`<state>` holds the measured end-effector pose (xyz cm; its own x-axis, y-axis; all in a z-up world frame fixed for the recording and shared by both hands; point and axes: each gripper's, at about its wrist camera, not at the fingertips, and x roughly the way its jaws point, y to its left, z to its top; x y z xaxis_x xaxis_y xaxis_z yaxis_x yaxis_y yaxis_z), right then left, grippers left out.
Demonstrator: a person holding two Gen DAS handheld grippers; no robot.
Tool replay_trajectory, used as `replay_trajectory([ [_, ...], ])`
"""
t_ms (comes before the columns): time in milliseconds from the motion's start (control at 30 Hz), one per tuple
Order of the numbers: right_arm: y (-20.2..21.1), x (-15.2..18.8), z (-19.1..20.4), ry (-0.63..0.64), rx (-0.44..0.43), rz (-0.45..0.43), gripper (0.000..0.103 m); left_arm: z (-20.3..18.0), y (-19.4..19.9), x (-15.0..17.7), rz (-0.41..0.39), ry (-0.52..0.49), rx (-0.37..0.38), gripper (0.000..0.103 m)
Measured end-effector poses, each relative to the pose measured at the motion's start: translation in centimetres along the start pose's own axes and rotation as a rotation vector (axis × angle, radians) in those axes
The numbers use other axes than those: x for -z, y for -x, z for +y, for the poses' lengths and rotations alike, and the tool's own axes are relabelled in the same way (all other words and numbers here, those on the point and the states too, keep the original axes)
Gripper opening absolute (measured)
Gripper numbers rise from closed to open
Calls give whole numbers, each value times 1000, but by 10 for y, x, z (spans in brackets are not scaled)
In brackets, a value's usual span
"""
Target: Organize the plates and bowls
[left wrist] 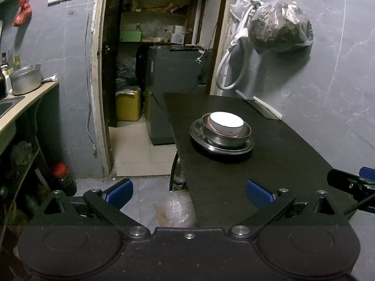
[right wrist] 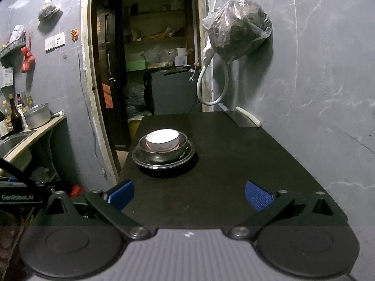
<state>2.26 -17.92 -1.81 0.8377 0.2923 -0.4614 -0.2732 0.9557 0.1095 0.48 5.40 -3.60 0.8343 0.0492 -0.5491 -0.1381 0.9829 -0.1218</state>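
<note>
Both blue-padded tools sit nearest, low over the near edge of the dark worktop (right wrist: 234,164): the left hand-held gripper (left wrist: 188,193) and the right hand-held gripper (right wrist: 188,194) are each spread wide and carry nothing. Further out, toward the left edge, waits the stack: white bowl (right wrist: 163,139) nested in a steel bowl (right wrist: 161,153) on a steel plate (right wrist: 164,160). Looks already tidy; any lift should pinch the rim squarely and rise straight. Far right, a cleaver (right wrist: 241,118) lies by the wall.
</note>
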Motion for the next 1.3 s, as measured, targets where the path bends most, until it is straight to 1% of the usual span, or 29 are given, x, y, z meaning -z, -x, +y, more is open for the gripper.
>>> replay_trajectory([
  [433,-6,-3,-3,-13,-3,12,103,0,-4,2,17,-19,-13,102],
  [1300,-9,-3,-8,-19,-6,13,103,-5,-8,-5,26,-39,-19,102],
])
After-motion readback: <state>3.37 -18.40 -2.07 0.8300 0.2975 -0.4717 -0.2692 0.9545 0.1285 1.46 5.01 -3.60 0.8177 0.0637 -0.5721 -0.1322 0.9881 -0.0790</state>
